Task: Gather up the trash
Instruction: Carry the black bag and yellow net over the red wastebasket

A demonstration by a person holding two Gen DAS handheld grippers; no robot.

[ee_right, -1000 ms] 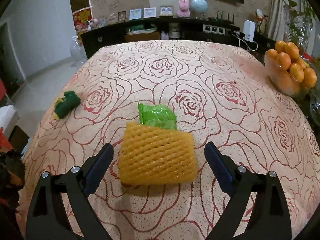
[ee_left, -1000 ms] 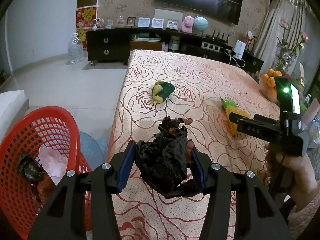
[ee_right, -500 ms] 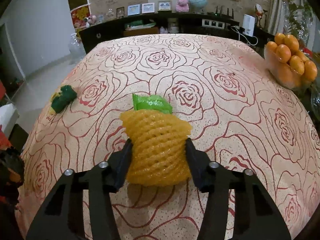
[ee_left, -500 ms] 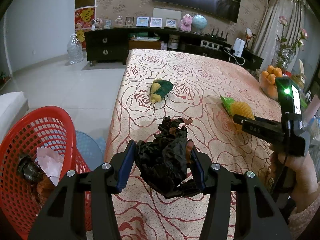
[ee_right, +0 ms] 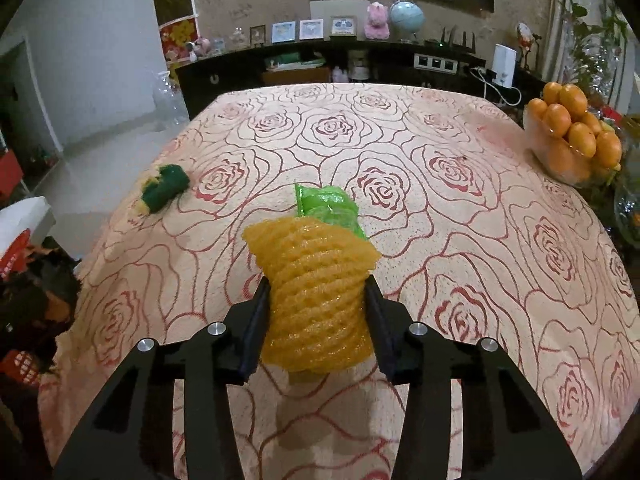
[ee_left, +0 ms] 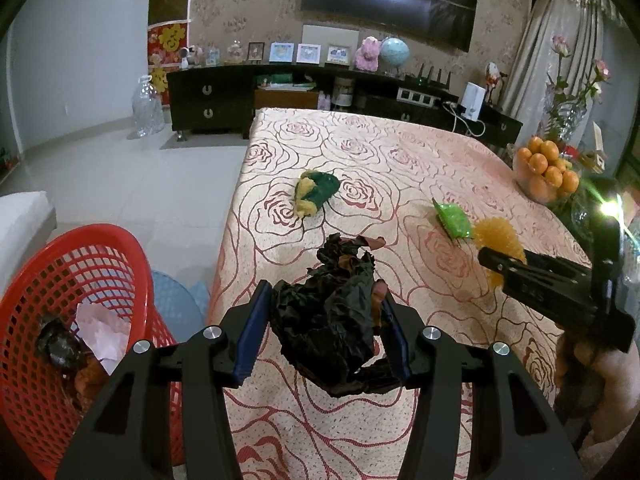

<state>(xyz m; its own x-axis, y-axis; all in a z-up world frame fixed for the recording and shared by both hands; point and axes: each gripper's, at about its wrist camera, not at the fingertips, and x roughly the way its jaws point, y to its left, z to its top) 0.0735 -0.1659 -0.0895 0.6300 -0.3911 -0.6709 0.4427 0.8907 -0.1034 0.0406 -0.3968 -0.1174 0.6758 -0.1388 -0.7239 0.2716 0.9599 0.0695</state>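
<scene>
Left wrist view: the left gripper clamps crumpled black trash at frame centre. Right gripper, jaws just closing, squeezes the yellow foam net.

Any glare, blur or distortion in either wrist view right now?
Left wrist: green lens flare with streaks off the lit device at right edge; strong fisheye curve, dark corners. Right wrist: no flare, dim warm light; the yellow foam net throws a soft shadow on the tablecloth; far-left edge murky.
</scene>
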